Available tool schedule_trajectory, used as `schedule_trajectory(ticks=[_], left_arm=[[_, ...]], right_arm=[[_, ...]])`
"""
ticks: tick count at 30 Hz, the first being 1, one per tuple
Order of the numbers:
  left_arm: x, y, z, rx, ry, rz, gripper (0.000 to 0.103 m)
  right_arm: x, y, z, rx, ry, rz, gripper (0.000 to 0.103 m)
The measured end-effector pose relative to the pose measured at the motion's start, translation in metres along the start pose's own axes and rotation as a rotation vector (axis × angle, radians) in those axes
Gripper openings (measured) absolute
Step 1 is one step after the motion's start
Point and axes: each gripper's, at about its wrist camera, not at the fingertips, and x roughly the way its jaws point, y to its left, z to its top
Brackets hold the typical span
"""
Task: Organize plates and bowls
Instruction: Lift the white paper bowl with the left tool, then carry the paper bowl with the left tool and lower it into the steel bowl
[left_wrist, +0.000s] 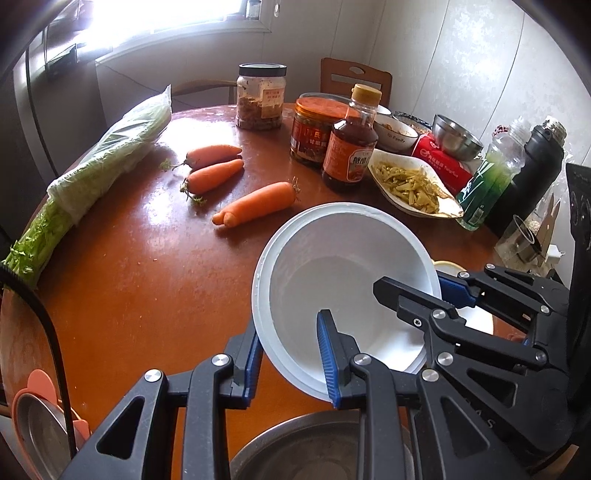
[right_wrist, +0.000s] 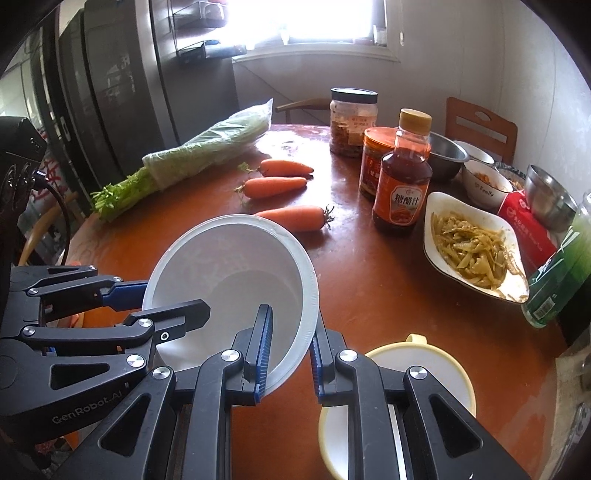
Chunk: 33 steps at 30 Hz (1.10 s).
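With my left tool (left_wrist: 291, 363) and right tool (right_wrist: 288, 354) each clamped on the white bowl's (left_wrist: 343, 280) thin rim above the worktop (left_wrist: 147, 295), uneven pulling could tip it onto the yellow-rimmed dish (right_wrist: 436, 369).

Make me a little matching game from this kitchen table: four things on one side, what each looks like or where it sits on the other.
1. large white plastic bowl
2. three orange carrots
3. amber sauce bottle with tan cap
4. white boat-shaped dish

a. standing upright
b. full of yellowish shredded food
c. gripped at its rim by both tongs
d. lying loose on the tabletop

Pairs: 1-c, 2-d, 3-a, 4-b
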Motion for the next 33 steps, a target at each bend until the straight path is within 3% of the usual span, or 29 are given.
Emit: schedule_trajectory(ticks=[13,33], left_arm=[[-0.028,0.000,-0.011,0.007,-0.035,-0.004,0.029],[-0.084,0.008,-0.079,0.016,-0.060,-0.030,0.029]], right_arm=[[-0.025,0.016,-0.004,-0.019,-0.032,-0.002,0.020],[-0.075,0.070,-0.052,-0.027,-0.059,0.027,0.022]])
